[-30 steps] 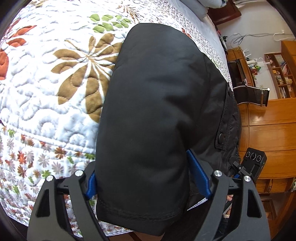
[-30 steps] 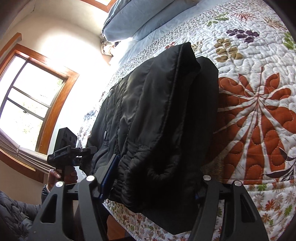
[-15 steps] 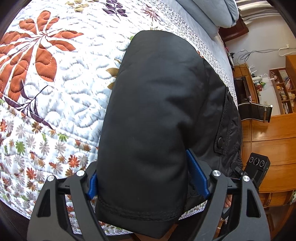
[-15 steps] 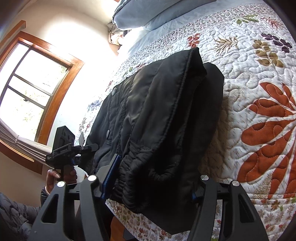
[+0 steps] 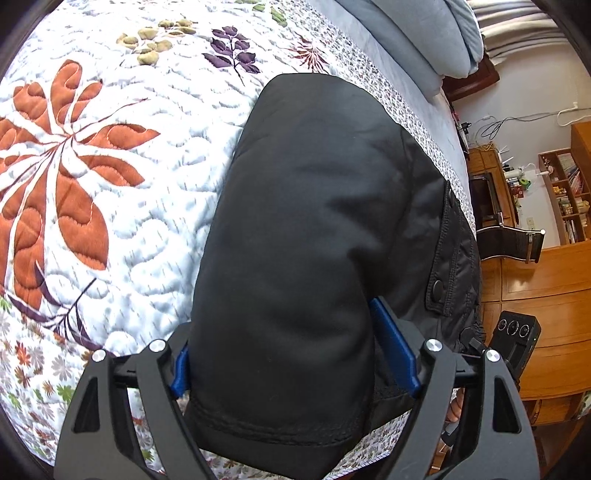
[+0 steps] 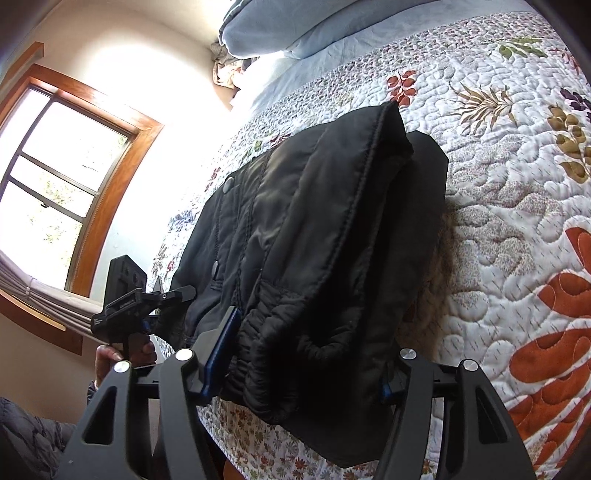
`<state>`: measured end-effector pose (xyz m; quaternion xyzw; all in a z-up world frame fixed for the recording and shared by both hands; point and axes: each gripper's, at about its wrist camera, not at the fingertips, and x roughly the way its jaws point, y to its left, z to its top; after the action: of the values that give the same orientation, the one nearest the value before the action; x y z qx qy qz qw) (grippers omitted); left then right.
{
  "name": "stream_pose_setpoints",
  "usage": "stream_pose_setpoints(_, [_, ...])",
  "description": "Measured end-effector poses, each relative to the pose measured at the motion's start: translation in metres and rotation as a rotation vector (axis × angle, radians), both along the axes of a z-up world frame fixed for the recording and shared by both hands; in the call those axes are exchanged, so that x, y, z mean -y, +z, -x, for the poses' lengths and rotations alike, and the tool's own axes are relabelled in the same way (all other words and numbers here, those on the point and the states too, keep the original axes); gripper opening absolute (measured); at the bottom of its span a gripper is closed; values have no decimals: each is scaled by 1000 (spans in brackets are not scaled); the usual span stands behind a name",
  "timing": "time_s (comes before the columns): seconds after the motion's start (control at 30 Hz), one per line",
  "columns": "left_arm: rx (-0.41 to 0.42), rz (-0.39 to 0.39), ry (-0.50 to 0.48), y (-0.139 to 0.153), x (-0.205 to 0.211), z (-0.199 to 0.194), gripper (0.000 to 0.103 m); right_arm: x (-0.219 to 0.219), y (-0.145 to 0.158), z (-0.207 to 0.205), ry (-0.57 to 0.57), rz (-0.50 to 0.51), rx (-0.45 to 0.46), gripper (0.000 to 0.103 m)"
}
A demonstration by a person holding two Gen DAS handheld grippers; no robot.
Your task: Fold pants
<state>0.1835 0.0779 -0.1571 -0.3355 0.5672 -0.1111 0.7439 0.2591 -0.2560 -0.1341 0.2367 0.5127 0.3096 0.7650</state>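
Daylight from window (image 6: 62, 177), blown out with glare on the wall beside it. Quilt (image 5: 122, 221) slightly motion-blurred. Strong fisheye bending, dark vignette at corners.

Both claws, the left claw (image 5: 295, 362) and right claw (image 6: 299, 360), have carried the folded black pants (image 5: 306, 240) sideways across the quilt (image 5: 122, 221); the orange leaf (image 5: 55, 177) has replaced the brown one beside them.

Floral quilt (image 5: 155, 206) over bed, blue pillow (image 5: 436, 33) at head; wood-framed window (image 6: 70, 192) w/ daylight, bookshelf (image 5: 565, 195), wooden drawers (image 5: 546, 280) beyond.
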Motion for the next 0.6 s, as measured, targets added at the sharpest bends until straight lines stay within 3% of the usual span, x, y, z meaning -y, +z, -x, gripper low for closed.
stream_pose_setpoints(0.6, [51,-7,-64,-6,15,-70,81,25,-7,-67,-50,-11,3,62])
